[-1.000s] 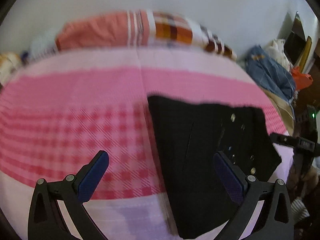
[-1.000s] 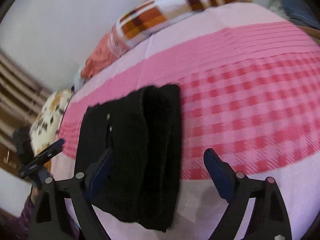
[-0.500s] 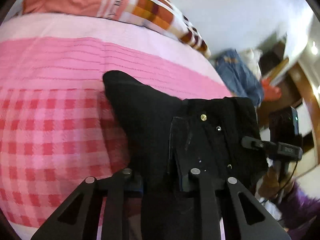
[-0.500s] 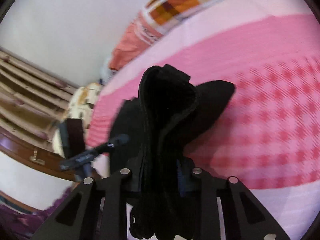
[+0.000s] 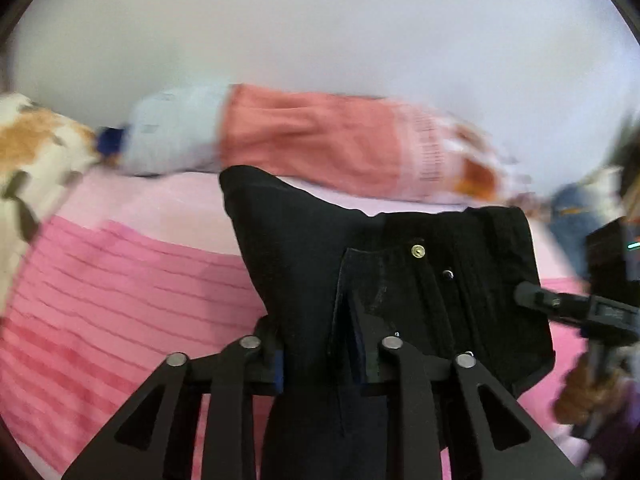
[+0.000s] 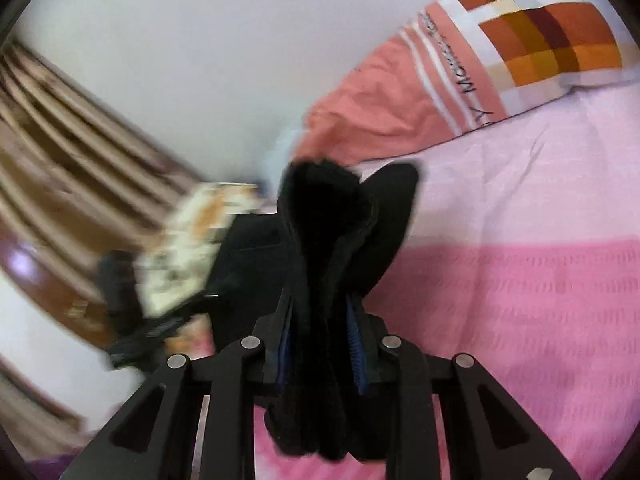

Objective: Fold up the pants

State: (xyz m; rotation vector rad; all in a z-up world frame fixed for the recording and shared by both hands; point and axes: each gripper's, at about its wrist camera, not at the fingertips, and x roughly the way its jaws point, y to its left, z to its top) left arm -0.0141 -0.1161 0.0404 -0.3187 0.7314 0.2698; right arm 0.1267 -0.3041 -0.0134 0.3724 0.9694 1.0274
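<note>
1. Pants [image 5: 304, 264], black and bunched, hang lifted above the pink bed [image 5: 120, 288], gripped at two places.
2. Our left claw [image 5: 320, 364] has a thick fold of the waist end pinched between its pads; its jaws are easing open slightly with the cloth between them.
3. Our right claw [image 6: 320, 356] clamps the other bundle of fabric, jaws closing on it.
4. We see brass rivets near the waistband.
5. Behind lies a salmon and checked pillow [image 6: 460, 72].
6. At the blurred right edge of the left view, what seems to be a hand [image 5: 588, 396] grips the other handle.
</note>
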